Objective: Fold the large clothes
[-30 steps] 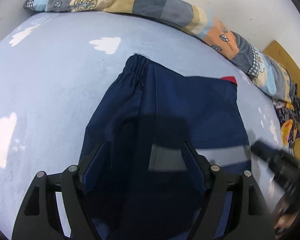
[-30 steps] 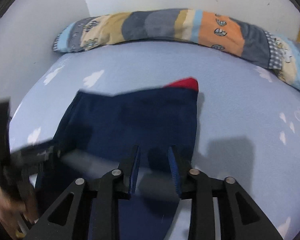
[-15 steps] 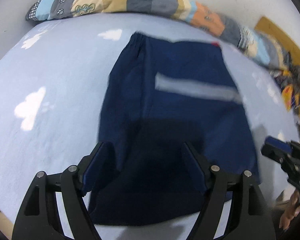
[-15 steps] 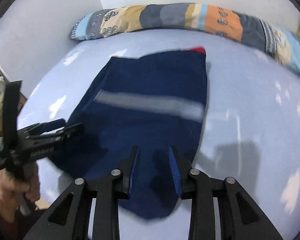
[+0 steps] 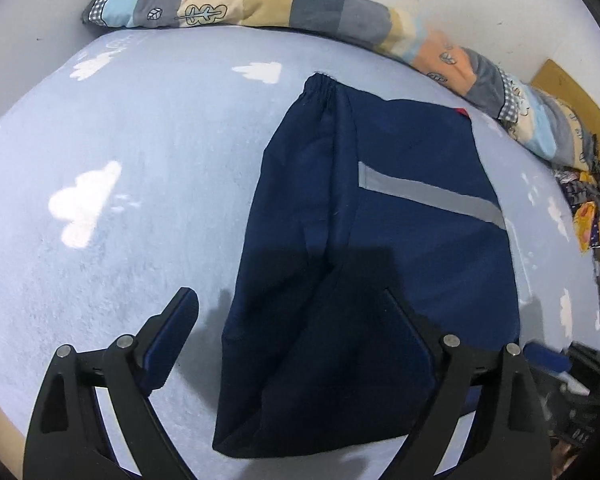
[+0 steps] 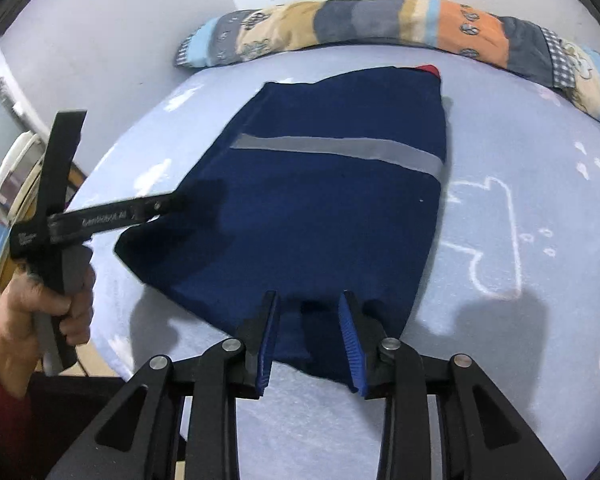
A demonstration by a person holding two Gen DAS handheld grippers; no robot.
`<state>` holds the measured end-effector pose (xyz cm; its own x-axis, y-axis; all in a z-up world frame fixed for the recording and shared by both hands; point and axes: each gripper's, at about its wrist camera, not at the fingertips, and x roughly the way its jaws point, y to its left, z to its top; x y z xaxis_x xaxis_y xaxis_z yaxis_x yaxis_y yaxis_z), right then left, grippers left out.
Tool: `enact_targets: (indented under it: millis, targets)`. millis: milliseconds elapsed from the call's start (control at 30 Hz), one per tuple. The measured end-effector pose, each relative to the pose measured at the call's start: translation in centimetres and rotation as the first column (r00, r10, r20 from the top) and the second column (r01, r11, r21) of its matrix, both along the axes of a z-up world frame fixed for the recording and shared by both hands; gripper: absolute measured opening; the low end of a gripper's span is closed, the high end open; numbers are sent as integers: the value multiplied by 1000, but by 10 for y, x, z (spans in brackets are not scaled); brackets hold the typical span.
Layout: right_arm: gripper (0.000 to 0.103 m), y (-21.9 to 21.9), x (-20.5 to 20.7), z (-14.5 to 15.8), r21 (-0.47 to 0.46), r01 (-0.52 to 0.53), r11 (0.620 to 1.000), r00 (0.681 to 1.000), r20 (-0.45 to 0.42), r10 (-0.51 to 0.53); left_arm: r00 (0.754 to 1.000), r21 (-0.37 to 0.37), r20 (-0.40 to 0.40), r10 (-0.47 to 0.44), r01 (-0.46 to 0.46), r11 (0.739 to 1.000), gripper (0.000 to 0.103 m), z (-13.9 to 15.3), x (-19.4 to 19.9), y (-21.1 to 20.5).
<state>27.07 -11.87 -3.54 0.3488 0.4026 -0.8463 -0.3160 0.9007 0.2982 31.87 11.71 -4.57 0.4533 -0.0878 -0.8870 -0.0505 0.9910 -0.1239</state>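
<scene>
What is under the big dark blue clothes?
The navy garment lies flat on a light blue bedsheet with white cloud prints. The sheet shows all around it. Whatever sits directly beneath the cloth is covered, so nothing else can be seen there.

One navy garment with one grey stripe lies on the bed. One long patchwork bolster runs along the bed's far edge. Two grippers: left gripper, right gripper.
</scene>
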Motion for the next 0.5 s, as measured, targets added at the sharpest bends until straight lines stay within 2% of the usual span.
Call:
enact_targets:
  millis: [67,133,200,267,300,400,500]
  targets:
    - [34,6,-1,-16,-14,3,1000,998,-62,-4,998,47,-55,1,2,999,92,-15,5,-3]
    - [35,14,-1,-22,-75,-17,997,999,-51,13,993,73,-115,-8,16,997,93,-30,10,-8]
    - [35,19,-1,-17,-94,-19,995,999,-35,16,996,70,-90,-12,18,997,92,-25,13,-10]
    - [33,18,-4,-5,-62,-2,998,1000,9,2,999,74,-43,-24,27,997,92,-16,13,-13]
    - [30,21,-9,5,-83,-7,996,998,66,13,999,72,-10,-36,37,997,92,-10,12,-16]
    - [34,34,-21,22,-257,20,966,971,234,42,994,92,71,-77,70,993,92,2,8,-29]
    - [33,35,-18,20,-291,24,957,971,233,46,990,117,78,-115,105,988,92,0,7,-44]
